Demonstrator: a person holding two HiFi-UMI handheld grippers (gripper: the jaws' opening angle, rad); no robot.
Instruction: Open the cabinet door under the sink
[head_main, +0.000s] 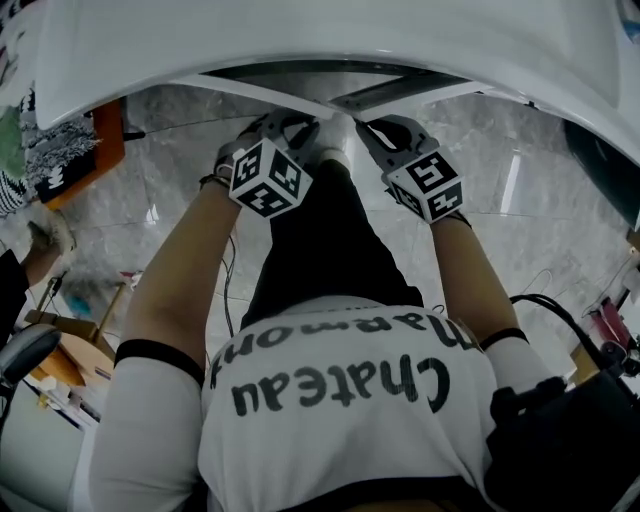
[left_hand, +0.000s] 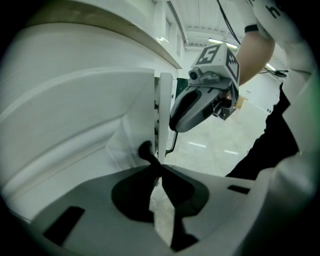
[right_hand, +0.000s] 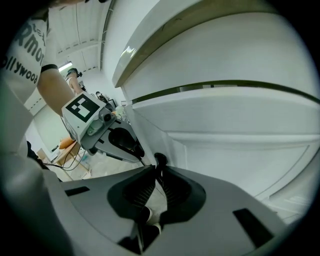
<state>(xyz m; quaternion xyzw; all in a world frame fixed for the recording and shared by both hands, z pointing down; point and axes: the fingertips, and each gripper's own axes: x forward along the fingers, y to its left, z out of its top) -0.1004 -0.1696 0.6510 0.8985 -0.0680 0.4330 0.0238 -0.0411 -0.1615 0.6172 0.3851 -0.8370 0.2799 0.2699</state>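
Under the sink (head_main: 300, 40), both grippers sit side by side at the cabinet's two white doors. left gripper (left_hand: 159, 167) jaws pinched tight on the left knob (left_hand: 145, 149), black, at the left door (left_hand: 90, 110) inner edge. right gripper (right_hand: 156, 172) clamped same way on the right knob (right_hand: 160, 159) of the right door (right_hand: 235, 145). Can't tell how far the doors are ajar

Dim, cool overhead light; fisheye-dark corners; glare on glossy floor (head_main: 540, 235).

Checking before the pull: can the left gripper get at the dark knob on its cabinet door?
Likely yes: the left gripper looks shut on that knob at the cabinet door edge; nothing blocks it.
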